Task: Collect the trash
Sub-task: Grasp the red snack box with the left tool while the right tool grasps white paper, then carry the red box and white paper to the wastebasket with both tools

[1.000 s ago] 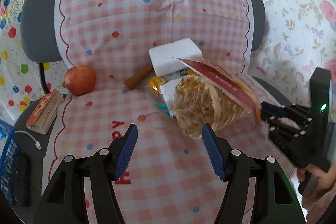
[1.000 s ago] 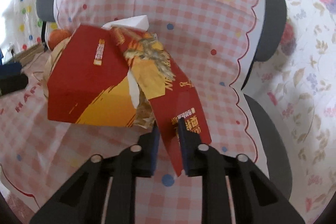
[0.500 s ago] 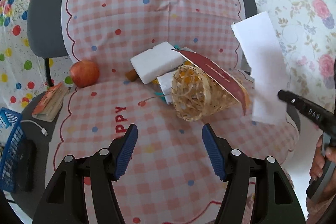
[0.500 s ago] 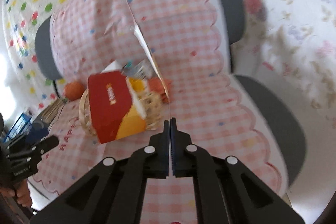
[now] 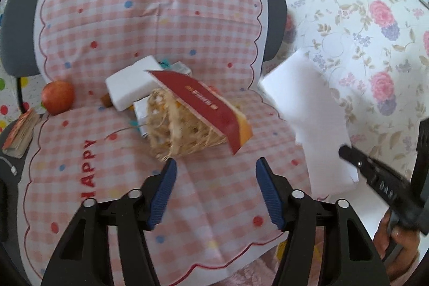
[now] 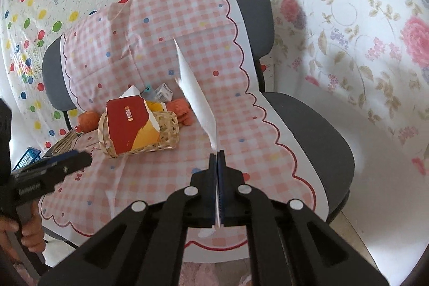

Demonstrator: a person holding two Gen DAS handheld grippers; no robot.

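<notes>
**Right gripper holds white sheet clear of the basket**

The left wrist view shows the white sheet (image 5: 311, 122) broadside, a flat panel at the right, beyond the chair seat's edge; the right wrist view shows it edge-on, a thin sliver rising from the right gripper (image 6: 217, 154), whose jaws are clamped flat on it. Only the left view shows the apple (image 5: 57, 97) and the small book (image 5: 20, 132) at far left. The wicker basket (image 5: 182, 130) lies tipped on the checked cloth (image 5: 214, 205), a red carton (image 5: 206, 103) sticking out of it. The left gripper (image 5: 215, 170) points down at the cloth just near of the basket, its jaws closing with nothing between them.
</notes>
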